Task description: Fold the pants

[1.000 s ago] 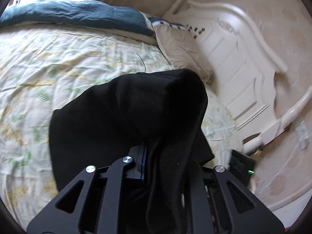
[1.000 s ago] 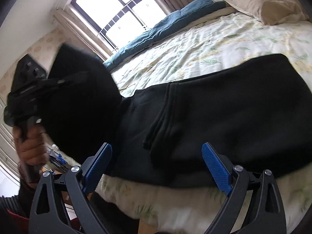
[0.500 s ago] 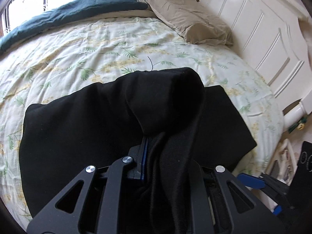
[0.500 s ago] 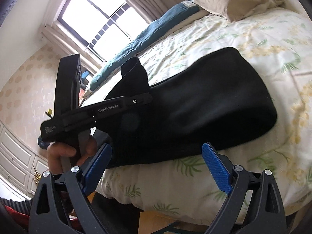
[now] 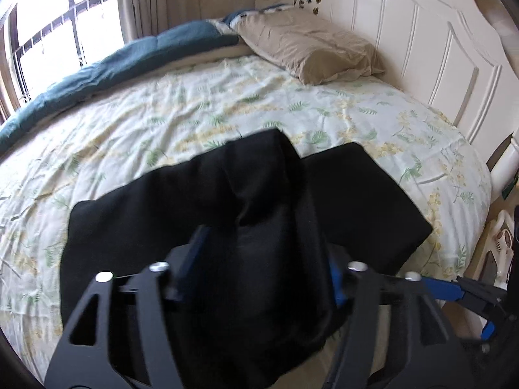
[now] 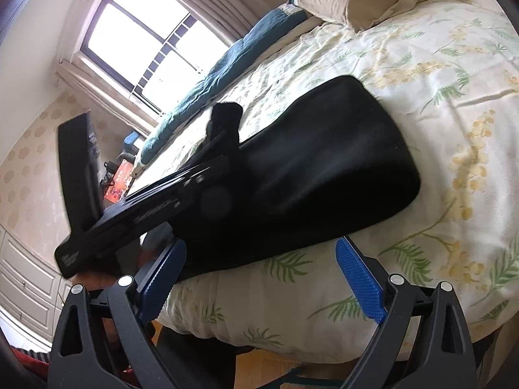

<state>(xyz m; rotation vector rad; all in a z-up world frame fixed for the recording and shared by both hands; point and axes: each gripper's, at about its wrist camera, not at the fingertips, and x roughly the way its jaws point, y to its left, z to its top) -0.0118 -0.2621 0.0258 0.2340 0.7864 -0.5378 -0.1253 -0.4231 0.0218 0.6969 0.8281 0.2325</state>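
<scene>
My left gripper [image 5: 256,278] sat at the near edge of the bed [image 5: 194,110], and its jaws were opening with a thick fold of the black pants [image 5: 356,201] between the blue pads; the cloth bulged up between the fingers and draped over them, and I could not tell whether the pads pressed on it at all. The pants themselves lay across the flowered bedspread close to the near edge, doubled into a broad dark slab, with one end humped up over my left gripper and the rest lying flat toward the right. From the way they sagged and rounded at the folds I judged them soft, fairly thick and limp, with no stiffness to hold a crease, light enough to carry by one pinch but likely to slump and slide off the stack if let go carelessly. The best hold, I thought, was a doubled edge or corner at the near side, where several layers could be pinched together. My right gripper [image 6: 259,278] hung over the bed's near edge with its jaws wide apart and nothing between them, the near hem of the pants lying just beyond its pads
</scene>
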